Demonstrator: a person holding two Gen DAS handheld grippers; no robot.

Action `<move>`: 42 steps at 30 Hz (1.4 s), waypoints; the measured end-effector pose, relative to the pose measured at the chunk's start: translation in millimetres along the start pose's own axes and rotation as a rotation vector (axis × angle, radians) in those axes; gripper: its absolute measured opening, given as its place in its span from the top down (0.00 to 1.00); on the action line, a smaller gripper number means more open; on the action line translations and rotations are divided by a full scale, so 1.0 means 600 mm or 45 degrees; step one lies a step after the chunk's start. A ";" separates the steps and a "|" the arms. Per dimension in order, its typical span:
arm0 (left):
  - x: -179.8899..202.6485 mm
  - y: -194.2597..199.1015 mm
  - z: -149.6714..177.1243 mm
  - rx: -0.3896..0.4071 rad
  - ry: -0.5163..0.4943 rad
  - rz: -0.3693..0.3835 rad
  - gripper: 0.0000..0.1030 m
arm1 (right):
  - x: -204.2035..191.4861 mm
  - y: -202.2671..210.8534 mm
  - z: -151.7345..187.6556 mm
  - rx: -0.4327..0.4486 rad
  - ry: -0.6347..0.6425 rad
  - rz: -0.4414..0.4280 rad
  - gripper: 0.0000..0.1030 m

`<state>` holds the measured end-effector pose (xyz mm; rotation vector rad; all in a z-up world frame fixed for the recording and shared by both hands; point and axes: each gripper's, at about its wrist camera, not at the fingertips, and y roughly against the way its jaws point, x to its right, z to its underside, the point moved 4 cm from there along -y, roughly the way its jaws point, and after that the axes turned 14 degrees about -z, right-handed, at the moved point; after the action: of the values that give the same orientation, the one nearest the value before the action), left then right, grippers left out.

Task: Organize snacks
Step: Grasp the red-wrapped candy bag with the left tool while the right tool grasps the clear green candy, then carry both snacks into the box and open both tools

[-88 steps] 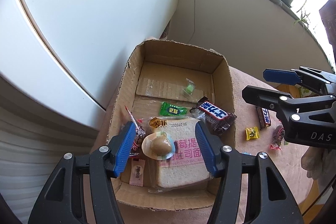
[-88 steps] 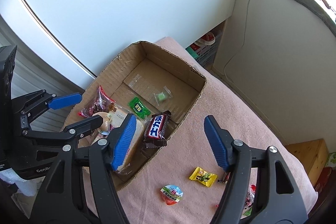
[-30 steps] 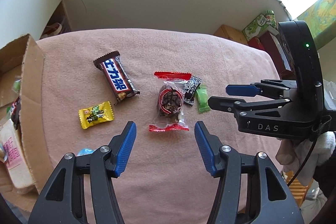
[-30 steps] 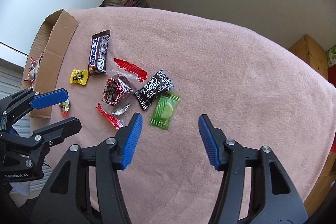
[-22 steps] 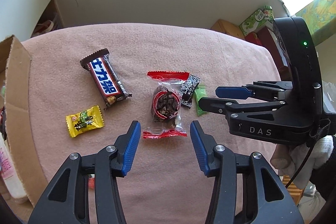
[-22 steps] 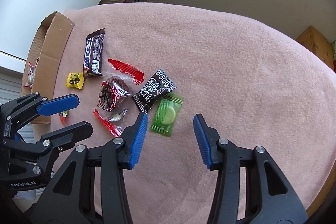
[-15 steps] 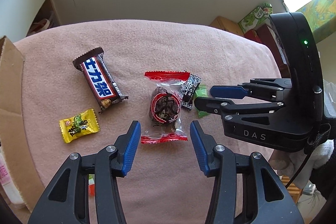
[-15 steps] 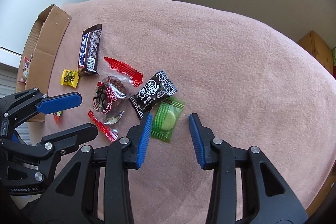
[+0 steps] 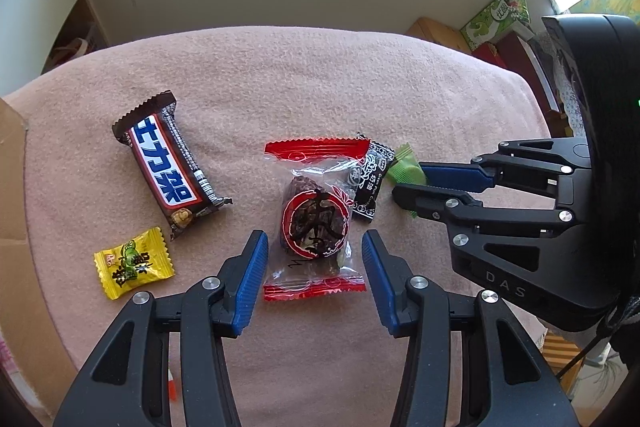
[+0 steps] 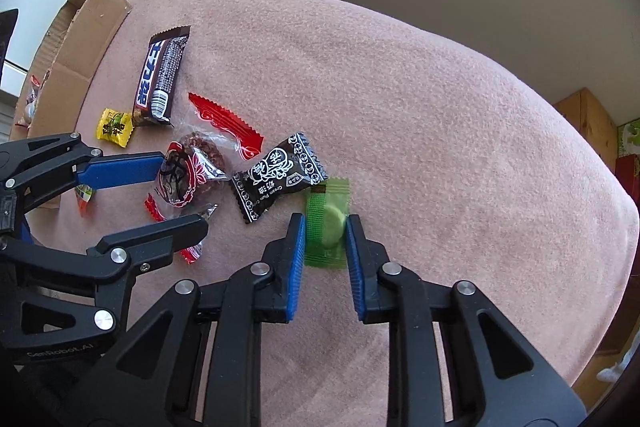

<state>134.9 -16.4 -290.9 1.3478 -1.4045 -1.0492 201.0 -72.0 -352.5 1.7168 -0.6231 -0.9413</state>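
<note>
Loose snacks lie on a pink cloth-covered table (image 9: 304, 79). My left gripper (image 9: 312, 247) is open, its blue pads on either side of a clear red-ended snack packet (image 9: 314, 223), which also shows in the right wrist view (image 10: 192, 171). My right gripper (image 10: 325, 223) has its pads closed in against a green candy packet (image 10: 326, 223), which lies on the cloth; in the left wrist view the green packet (image 9: 404, 169) peeks out beside the right gripper (image 9: 408, 183). A black candy (image 10: 278, 177), a chocolate bar (image 9: 168, 167) and a yellow candy (image 9: 134, 263) lie nearby.
A cardboard box (image 10: 76, 39) stands at the table's left end, with snacks inside. A small jelly cup (image 10: 84, 195) lies near the box. Wooden furniture (image 10: 588, 119) and a green carton (image 9: 496, 19) stand beyond the far right edge.
Both grippers swung from the box to the loose snacks and came down. The left pads now flank the red packet. The right jaws narrowed around the green candy.
</note>
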 end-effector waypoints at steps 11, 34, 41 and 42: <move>0.002 -0.005 -0.015 0.042 0.028 -0.041 0.69 | 0.005 0.001 0.003 0.019 -0.009 -0.004 0.80; -0.056 0.089 0.019 0.147 0.118 -0.030 0.69 | -0.021 0.093 0.021 0.132 -0.003 -0.044 0.80; -0.105 0.125 0.031 0.190 0.186 -0.062 0.69 | -0.074 0.119 -0.016 0.174 0.075 -0.049 0.80; -0.114 0.131 0.033 0.196 0.200 -0.067 0.69 | -0.083 0.121 -0.022 0.179 0.087 -0.053 0.80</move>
<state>97.0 55.2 -222.9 1.5513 -1.3611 -0.8624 186.6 -50.0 -267.6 1.8852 -0.6228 -0.8817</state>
